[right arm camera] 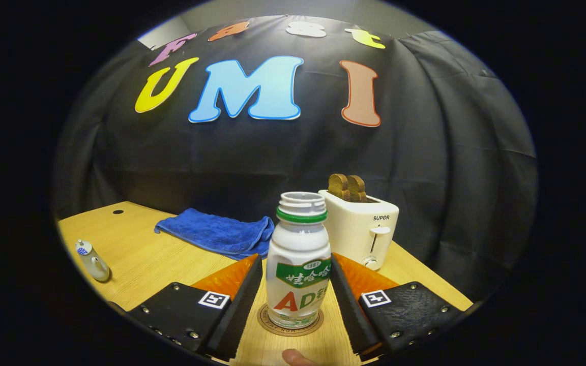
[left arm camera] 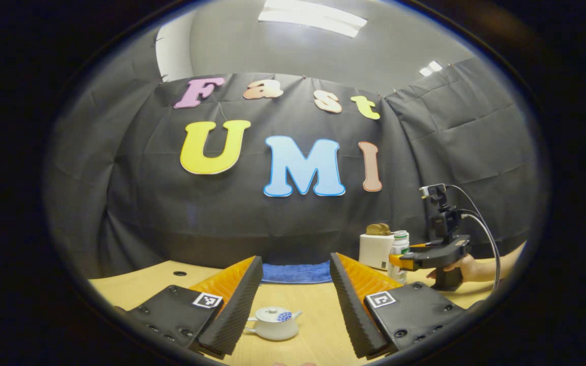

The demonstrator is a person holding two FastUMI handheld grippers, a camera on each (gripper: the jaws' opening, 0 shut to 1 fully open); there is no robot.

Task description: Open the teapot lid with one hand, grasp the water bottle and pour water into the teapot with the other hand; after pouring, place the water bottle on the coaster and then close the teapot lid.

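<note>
**Bottle on its coaster, lid on the teapot**

In the left gripper view, our left tongs stood wide, framing the teapot below, its lid seated, well placed for the knob. Toward the tabletop's right edge, a hand held the right tongs at the water bottle.

In the right gripper view, our right tongs flanked the upright bottle on its coaster; we couldn't tell whether both pads pressed. This fits either lifting or just-released. The teapot sat near the left edge.

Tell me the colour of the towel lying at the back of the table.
Blue. The towel shows best in the right gripper view, folded and rumpled against the booth wall.
</note>
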